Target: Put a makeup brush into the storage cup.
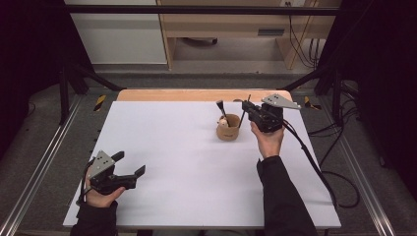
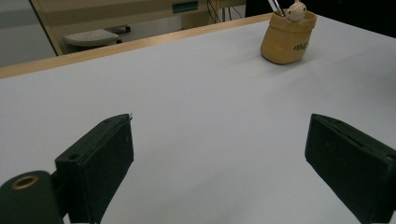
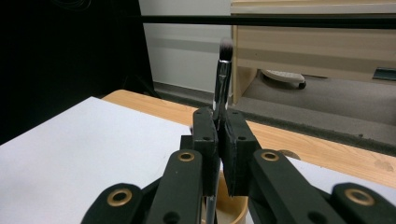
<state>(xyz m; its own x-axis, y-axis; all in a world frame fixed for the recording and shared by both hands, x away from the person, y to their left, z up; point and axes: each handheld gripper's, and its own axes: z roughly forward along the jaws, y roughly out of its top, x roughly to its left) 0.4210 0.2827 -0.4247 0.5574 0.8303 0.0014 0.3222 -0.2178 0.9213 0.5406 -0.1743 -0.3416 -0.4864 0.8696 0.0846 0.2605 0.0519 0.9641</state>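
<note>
Table surface [image 1: 196,162]: plain white, unpatterned.
Table far edge [image 1: 196,95]: pale wood tone.
Pot [image 1: 228,128]: tan brown, with dark lettering on its side in the left gripper view.
Round item in pot [image 2: 296,9]: cream.
Brush [image 3: 223,79]: silver ferrule, bristles dark with paler tips.
Second brush in pot [image 1: 221,109]: black.
Left gripper [image 1: 129,164]: black body, grey plate.
Right gripper [image 3: 219,144]: black jaws, brass-coloured rings at the pivots.
Sleeves [image 1: 282,196]: black.
Floor markers [image 1: 100,102]: yellow and black stripes.
</note>
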